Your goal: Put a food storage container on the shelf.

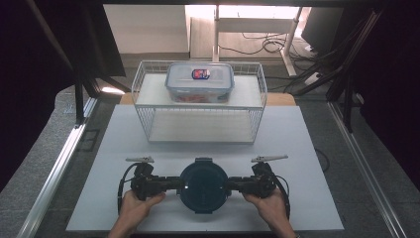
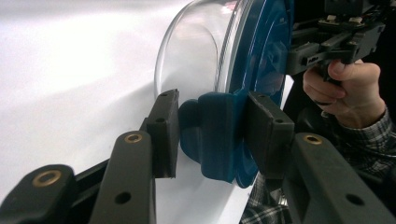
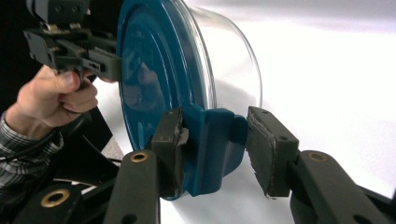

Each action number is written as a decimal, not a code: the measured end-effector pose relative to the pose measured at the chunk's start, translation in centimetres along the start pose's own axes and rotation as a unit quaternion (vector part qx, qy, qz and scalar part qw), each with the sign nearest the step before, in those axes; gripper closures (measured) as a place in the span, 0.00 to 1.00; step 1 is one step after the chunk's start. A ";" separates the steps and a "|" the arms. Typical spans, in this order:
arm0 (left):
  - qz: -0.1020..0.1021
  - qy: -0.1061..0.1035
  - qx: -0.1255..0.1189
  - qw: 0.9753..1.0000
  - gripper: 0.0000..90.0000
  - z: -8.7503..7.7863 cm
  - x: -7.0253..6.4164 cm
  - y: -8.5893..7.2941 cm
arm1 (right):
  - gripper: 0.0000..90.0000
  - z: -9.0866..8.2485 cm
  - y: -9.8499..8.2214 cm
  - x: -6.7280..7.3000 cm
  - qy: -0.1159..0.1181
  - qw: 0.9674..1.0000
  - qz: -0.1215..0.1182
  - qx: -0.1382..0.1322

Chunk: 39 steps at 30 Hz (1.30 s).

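High view, wire rack (image 1: 200, 114), lidded box (image 1: 199, 82) atop

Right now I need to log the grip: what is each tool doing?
Left tool: open around the left latch tab of the round container, pads not clamped.
Right tool: open around its right tab.

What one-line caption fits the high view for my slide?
Two hand-held tongs, left and right, flank a round blue-lidded container on a white table, before a wire rack.

round glass container (image 1: 204, 187), blue clip lid closed, upright on white table (image 1: 124, 134)
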<state>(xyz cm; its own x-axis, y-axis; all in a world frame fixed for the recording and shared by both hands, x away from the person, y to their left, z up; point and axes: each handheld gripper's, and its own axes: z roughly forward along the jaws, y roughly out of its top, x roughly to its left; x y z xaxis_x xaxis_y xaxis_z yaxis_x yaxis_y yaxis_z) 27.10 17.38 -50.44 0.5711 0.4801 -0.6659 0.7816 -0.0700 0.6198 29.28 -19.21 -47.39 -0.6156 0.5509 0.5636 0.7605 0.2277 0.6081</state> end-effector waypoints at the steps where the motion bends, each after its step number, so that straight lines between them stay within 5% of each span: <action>1: 0.003 0.001 -0.002 1.000 0.65 0.0 -0.1 0.2 | 0.64 -0.1 0.1 -0.1 0.003 1.000 -0.001 -0.005; 21: 0.069 0.024 -0.032 0.997 0.64 -2.9 -3.3 5.7 | 0.64 -2.4 4.6 2.1 0.009 0.997 -0.057 -0.053; 39: 0.087 0.028 -0.061 0.994 0.64 -4.5 -4.8 10.6 | 0.64 -4.3 9.7 3.3 0.007 0.993 -0.088 -0.076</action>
<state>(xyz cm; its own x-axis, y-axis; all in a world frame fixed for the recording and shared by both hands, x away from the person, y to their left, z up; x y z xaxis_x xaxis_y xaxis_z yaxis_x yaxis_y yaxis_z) 31.52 18.32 -38.83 0.6776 0.5175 -0.5225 0.6342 -0.0515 0.7715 33.76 -18.63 -37.23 -0.7393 0.5027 0.4481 0.6016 0.1941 0.7749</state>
